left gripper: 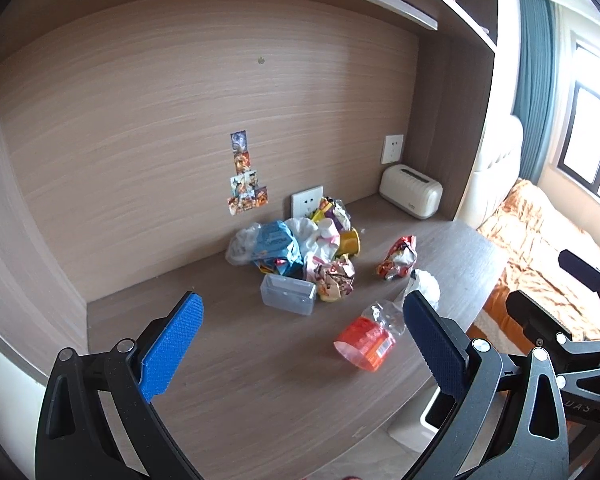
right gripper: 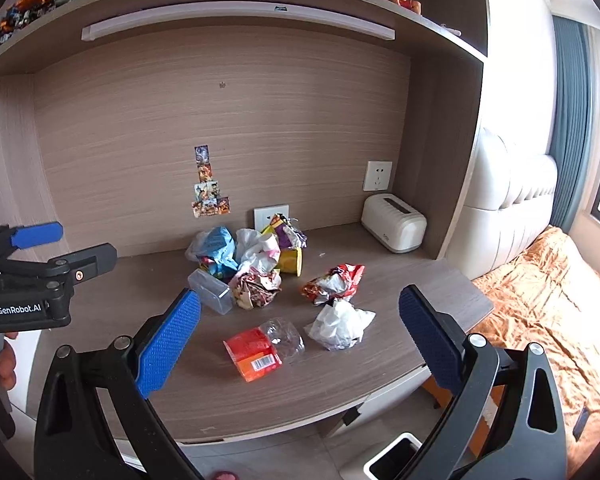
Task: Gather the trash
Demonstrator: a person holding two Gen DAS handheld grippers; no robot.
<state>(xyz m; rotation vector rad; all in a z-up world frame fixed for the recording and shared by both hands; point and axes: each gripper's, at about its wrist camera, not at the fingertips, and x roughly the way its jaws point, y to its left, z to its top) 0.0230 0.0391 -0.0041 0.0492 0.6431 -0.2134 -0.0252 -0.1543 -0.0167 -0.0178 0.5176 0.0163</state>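
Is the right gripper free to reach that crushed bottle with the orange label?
Probably yes: the right gripper is open and empty, and the bottle lies alone near the desk front edge.

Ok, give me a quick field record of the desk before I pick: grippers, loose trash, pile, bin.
left gripper: open, empty, above the desk
right gripper: open, empty, above the desk
desk: wooden, trash at back and centre
nearest item: crushed clear bottle with orange label, lying on its side
beside it: crumpled white plastic bag, to the right
behind that: red snack wrapper
pile: mixed wrappers and bags near the back wall
clear plastic box: at the pile's front left
bin: white, open top, on the floor below the desk edge
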